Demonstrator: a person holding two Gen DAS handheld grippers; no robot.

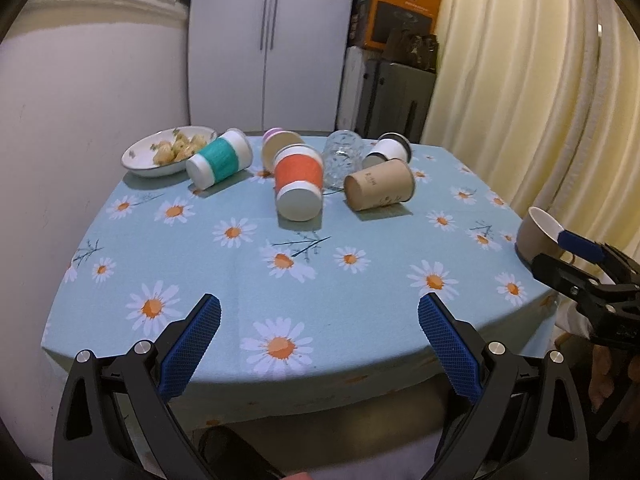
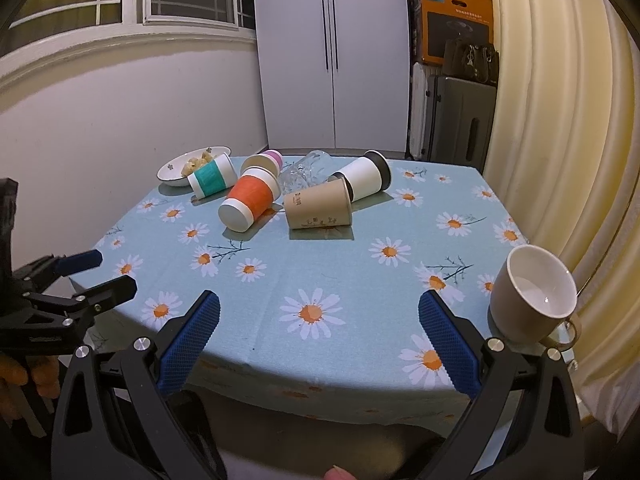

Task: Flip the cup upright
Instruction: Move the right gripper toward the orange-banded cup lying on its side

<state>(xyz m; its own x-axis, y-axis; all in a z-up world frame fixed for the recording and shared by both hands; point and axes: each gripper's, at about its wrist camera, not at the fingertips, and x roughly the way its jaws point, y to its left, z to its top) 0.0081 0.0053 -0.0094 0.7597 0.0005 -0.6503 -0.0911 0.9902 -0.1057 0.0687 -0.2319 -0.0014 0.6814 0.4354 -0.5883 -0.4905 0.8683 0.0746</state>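
Observation:
Several cups lie on their sides at the far part of the table: a teal-banded cup (image 1: pixel 219 163) (image 2: pixel 212 176), an orange-banded cup (image 1: pixel 299 182) (image 2: pixel 250 202), a brown paper cup (image 1: pixel 379 190) (image 2: pixel 318 210), a white cup with a black lid (image 1: pixel 388 151) (image 2: pixel 364 178), a pink-topped cup (image 1: pixel 280 142) (image 2: pixel 264 162) and a clear glass (image 1: pixel 343 158) (image 2: pixel 304 174). A beige mug (image 2: pixel 534 300) (image 1: pixel 538 236) stands upright at the right edge. My left gripper (image 1: pixel 319 322) and my right gripper (image 2: pixel 319 322) are open and empty over the near edge.
The table (image 1: pixel 240 280) has a blue daisy cloth. A white bowl of food (image 1: pixel 166 152) (image 2: pixel 192 170) sits at the back left. A white cupboard (image 1: pixel 268 40), stacked boxes (image 1: pixel 400 12) and a cream curtain (image 1: pixel 540 80) stand behind and right.

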